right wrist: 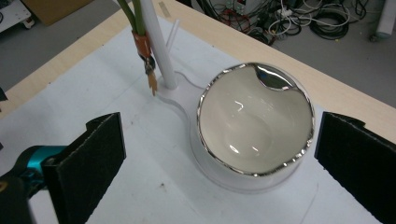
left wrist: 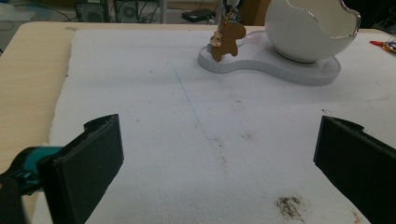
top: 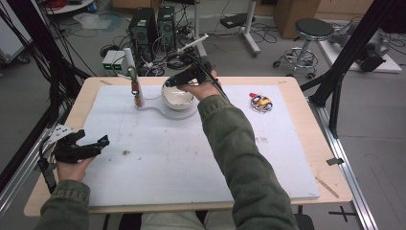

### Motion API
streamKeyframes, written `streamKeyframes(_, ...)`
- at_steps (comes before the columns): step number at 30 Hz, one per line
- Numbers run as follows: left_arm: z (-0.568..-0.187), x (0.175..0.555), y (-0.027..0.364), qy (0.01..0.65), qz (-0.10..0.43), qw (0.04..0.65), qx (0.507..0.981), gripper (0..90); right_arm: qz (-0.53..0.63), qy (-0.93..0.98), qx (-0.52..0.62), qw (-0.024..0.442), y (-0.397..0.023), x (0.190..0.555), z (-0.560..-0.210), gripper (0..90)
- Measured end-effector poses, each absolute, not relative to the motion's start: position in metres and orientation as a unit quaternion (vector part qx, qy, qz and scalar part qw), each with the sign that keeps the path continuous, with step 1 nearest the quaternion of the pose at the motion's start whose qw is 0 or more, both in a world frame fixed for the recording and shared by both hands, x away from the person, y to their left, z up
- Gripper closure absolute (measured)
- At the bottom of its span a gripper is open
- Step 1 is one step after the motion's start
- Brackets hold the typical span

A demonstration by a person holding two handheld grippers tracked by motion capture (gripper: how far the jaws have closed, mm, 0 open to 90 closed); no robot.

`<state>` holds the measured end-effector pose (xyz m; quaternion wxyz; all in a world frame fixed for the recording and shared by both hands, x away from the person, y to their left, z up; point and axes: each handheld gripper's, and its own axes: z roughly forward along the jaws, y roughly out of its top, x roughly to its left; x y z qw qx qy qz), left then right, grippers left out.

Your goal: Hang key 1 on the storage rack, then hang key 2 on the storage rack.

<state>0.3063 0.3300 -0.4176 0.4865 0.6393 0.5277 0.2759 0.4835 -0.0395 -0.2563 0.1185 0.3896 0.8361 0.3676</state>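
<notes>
A white bowl (top: 178, 98) (left wrist: 308, 28) (right wrist: 254, 121) with a silvery rim stands on a white base (top: 163, 111) (left wrist: 280, 70) (right wrist: 182, 93) at the far middle of the mat. It is empty inside. A white post (top: 129, 62) (right wrist: 159, 46) rises from the base, and a small brown figure charm (left wrist: 226, 39) (right wrist: 150, 70) hangs beside it. My right gripper (top: 172, 82) (right wrist: 219, 158) hovers over the bowl, open, its jaws either side of the rim without touching. My left gripper (top: 94, 138) (left wrist: 217, 154) rests near the table's left edge, open, with nothing between its jaws.
A white foam mat (top: 191, 158) covers most of the wooden table. A small bundle of coloured bits (top: 261, 103) (left wrist: 385, 45) lies at the far right. A dark smudge (top: 126, 153) (left wrist: 289, 205) marks the mat in front of the left gripper.
</notes>
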Motion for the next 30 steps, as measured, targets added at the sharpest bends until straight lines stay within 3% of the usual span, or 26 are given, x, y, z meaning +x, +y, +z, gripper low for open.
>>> streamKeyframes(30,-0.417,0.305,0.33,0.526,0.277,0.483,0.643,2.0,0.364,0.809,0.429,0.167,-0.134,0.493,-0.264,1.0)
